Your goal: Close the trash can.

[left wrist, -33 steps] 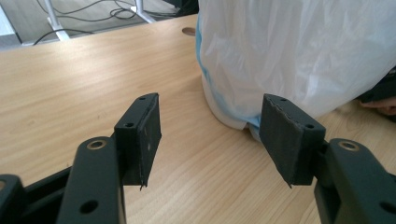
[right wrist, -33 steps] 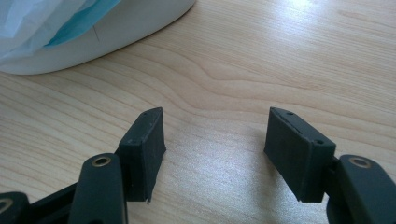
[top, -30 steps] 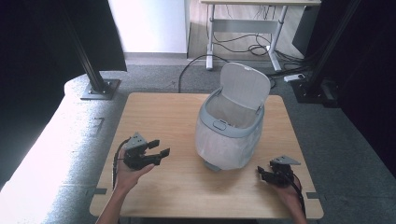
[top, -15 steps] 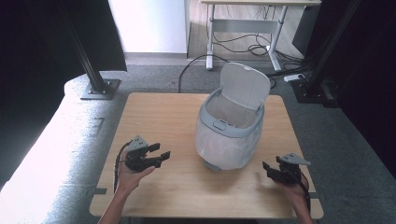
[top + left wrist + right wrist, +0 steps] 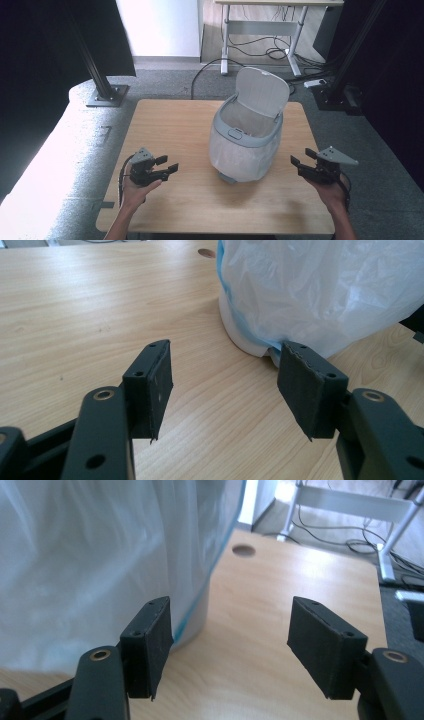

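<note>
**One bin, two grippers, both empty**

From the high view, you hold two grippers over one wooden table (image 5: 175,120): the left gripper (image 5: 167,167) and the right gripper (image 5: 299,161) flank one lidded bin (image 5: 247,132), its lid up.

In the left gripper view, your jaws stand apart, empty; the bin's one white bag (image 5: 320,290) lies just beyond them, right of centre.

In the right gripper view, your jaws have just been opening, nothing between them; the bag fills the space behind the left jaw.
</note>
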Demonstrator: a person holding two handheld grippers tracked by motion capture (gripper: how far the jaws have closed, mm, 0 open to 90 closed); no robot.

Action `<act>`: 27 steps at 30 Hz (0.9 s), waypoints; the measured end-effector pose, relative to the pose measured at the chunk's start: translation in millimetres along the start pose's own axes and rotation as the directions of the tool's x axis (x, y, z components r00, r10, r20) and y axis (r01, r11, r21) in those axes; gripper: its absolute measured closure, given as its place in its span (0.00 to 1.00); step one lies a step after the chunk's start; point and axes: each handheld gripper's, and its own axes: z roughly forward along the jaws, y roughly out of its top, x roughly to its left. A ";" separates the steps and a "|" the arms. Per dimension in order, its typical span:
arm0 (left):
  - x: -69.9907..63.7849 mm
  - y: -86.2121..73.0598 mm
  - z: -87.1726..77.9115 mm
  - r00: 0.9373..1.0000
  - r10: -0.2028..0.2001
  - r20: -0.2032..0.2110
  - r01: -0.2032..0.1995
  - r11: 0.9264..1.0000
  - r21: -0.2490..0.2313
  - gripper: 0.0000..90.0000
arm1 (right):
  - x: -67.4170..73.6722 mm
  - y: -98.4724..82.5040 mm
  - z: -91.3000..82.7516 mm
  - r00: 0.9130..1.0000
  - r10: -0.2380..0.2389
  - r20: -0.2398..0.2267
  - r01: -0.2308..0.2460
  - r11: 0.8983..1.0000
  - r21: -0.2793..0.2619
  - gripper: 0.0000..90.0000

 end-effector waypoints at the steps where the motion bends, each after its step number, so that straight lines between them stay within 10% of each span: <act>1: 1.1 -1.4 -0.3 1.000 -0.003 -0.001 0.003 1.000 0.003 0.44 | -1.5 5.0 -0.2 1.000 0.000 -0.007 0.000 1.000 -0.005 0.37; 27: 2.7 -15.9 8.4 1.000 -0.026 0.010 0.025 0.998 0.050 0.44 | 8.5 112.1 16.8 0.988 -0.016 -0.156 -0.001 0.994 -0.107 0.37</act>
